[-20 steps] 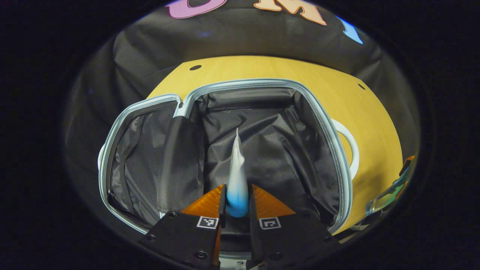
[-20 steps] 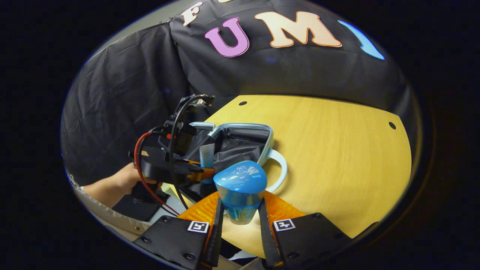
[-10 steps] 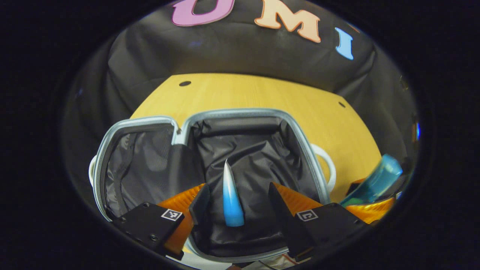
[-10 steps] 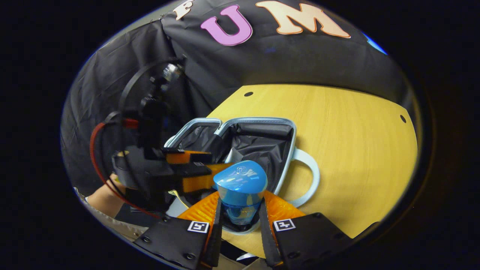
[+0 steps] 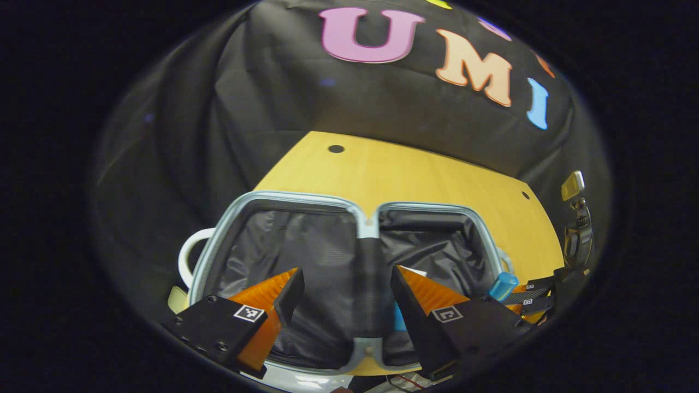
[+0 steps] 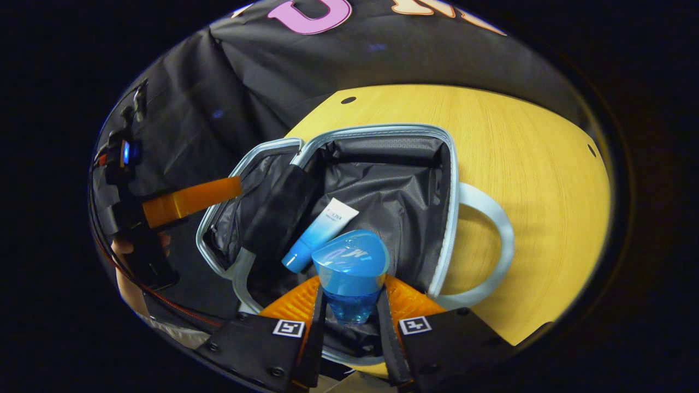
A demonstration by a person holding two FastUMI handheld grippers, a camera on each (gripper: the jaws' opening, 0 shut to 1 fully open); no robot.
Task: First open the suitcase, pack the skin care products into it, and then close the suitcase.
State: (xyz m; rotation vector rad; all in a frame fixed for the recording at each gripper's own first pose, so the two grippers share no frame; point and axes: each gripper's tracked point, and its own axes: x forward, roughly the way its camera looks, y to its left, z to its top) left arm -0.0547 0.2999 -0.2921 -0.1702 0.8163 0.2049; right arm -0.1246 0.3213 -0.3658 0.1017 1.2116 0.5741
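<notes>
The suitcase (image 6: 382, 130) lies open on the wooden table, its dark lining showing inside a pale rim. A white-and-blue tube (image 6: 319, 234) lies flat in its right half. My right gripper (image 6: 350, 295) is shut on a blue bottle (image 6: 349, 265), held over the near edge of that half. My left gripper (image 5: 347, 305) stands open and holds nothing, above the suitcase (image 5: 295, 195) near its middle hinge strap. A sliver of the tube (image 5: 400, 319) peeks beside its right finger. The bottle's cap (image 5: 502, 285) shows at the far right.
A pale carry handle (image 6: 491, 218) sticks out of the suitcase onto the table (image 6: 535, 164). One finger of the left gripper (image 6: 191, 199) and the hand (image 6: 131, 273) holding it are left of the suitcase. The black cloth wall stands behind.
My left gripper opened, let the tube drop into the suitcase and drew back to the left. My right gripper carried the blue bottle over the suitcase.
</notes>
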